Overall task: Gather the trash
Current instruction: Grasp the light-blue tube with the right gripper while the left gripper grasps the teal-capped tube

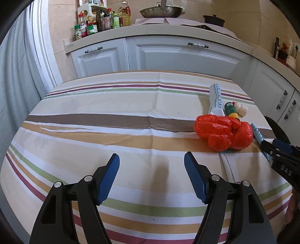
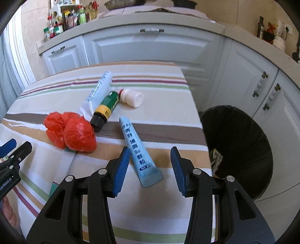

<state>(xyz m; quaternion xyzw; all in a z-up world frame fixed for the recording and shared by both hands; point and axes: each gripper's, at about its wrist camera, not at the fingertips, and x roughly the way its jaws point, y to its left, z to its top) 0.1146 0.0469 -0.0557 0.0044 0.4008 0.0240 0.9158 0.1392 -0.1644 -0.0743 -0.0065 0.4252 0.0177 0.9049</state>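
Right claw [image 2: 150, 165] apart, nothing clamped, hovering low over the striped table [image 2: 153, 105] with the crimped end of the light-blue tube [image 2: 139, 152] lying between the pads (left pad just beside the tube, touching or not: cannot tell; right pad clear of it). Tube flat on the cloth, cap end away from the camera, near the table's right edge. Further out: crumpled red plastic bag [image 2: 71, 133] to the left of the tube, sitting on a flat pale packet [image 2: 64, 161]; green-and-yellow bottle with black cap [image 2: 106, 107] on its side just beyond the bag, next to a white-and-blue tube [image 2: 98, 88]; small white bottle [image 2: 132, 97] on its side to the right of the green one. Black-lined trash bin [image 2: 238, 150] on the floor off the table's right edge, some scraps visible inside. Left claw [image 1: 151, 178] also apart and empty, over bare cloth, well left of the red plastic bag [image 1: 223, 133]. Right claw [image 1: 277, 150] seen at that view's right edge, past the bag. Behind the table: white cabinets [image 1: 180, 56] and a counter with seasoning jars [image 1: 101, 20], a wok [image 1: 161, 11] and a black pot [image 1: 213, 19].
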